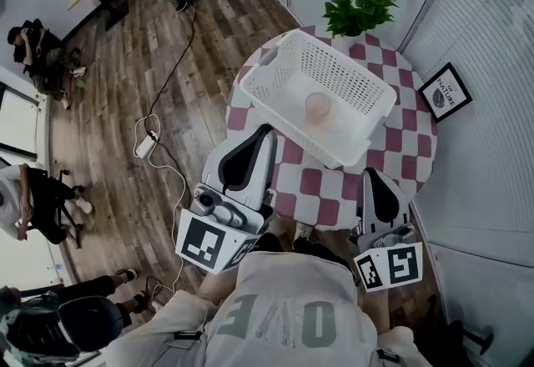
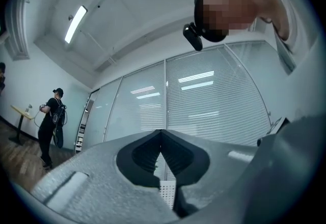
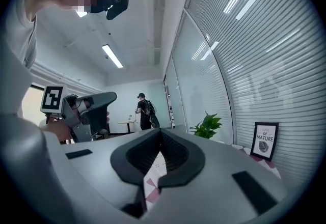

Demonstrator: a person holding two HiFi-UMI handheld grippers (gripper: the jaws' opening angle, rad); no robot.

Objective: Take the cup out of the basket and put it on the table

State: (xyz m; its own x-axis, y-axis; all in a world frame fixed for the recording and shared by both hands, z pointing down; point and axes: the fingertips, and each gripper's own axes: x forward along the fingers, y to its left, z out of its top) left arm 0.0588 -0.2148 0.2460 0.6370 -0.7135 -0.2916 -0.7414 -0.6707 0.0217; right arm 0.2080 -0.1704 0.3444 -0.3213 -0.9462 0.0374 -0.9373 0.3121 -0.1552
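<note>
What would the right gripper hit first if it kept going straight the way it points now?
Probably the near wall of the white basket: the right gripper points level across the checkered table, and its own view shows perforated white plastic dead ahead. Depth is uncertain.

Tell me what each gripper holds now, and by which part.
Nothing. The left gripper and the right gripper are both shut and empty; the cup sits untouched inside the basket.
</note>
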